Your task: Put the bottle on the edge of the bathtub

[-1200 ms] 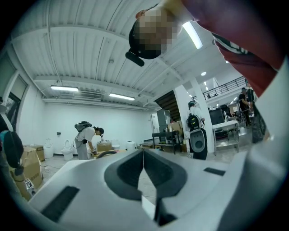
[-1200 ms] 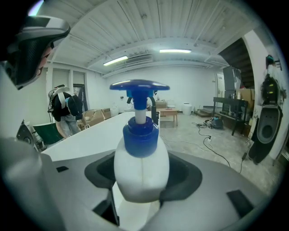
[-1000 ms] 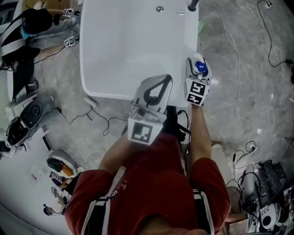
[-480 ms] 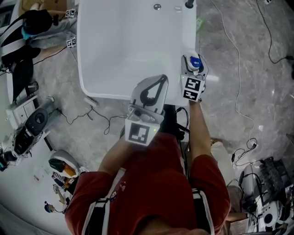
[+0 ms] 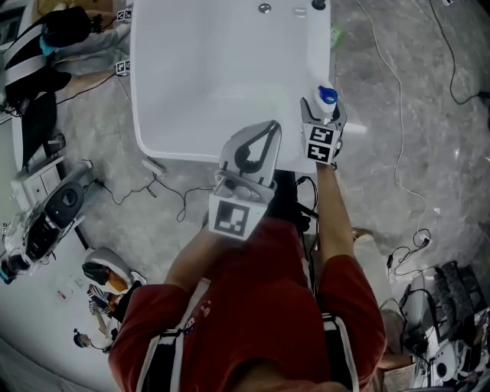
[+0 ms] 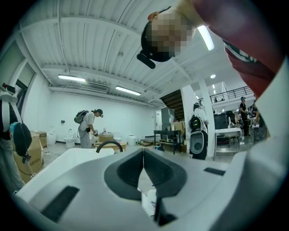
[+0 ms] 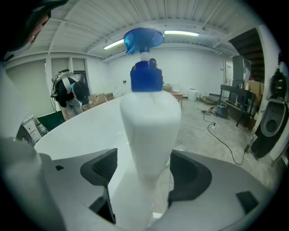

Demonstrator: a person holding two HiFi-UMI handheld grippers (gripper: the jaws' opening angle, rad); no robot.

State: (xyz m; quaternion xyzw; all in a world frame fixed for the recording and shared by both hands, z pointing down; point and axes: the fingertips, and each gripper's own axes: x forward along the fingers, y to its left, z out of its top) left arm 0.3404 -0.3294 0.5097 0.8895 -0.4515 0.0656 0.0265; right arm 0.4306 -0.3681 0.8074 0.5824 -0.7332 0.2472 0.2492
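Note:
A white bottle (image 5: 327, 98) with a blue pump cap stands upright on the right rim of the white bathtub (image 5: 145, 115). My right gripper (image 5: 325, 109) straddles it from the near side. In the right gripper view the bottle (image 7: 149, 131) rises between the two dark pads (image 7: 100, 168) with a sliver of space at each side. The jaws have just been opening and no pad presses on it. My left gripper (image 5: 264, 132) hangs over the tub's near rim, shut and empty. In the left gripper view its pads (image 6: 131, 173) meet in a line.
A black faucet (image 5: 318, 6) and a drain (image 5: 264, 8) sit at the tub's far end. Cables (image 5: 394, 115) trail over the marble floor to the right. Bags and gear (image 5: 46, 199) lie left of the tub. A person (image 6: 88, 126) stands far off.
The right gripper has sunk with the bottle onto the tub's right rim, shifting up the head view. Its jaws have spread off the bottle. The left gripper has barely moved.

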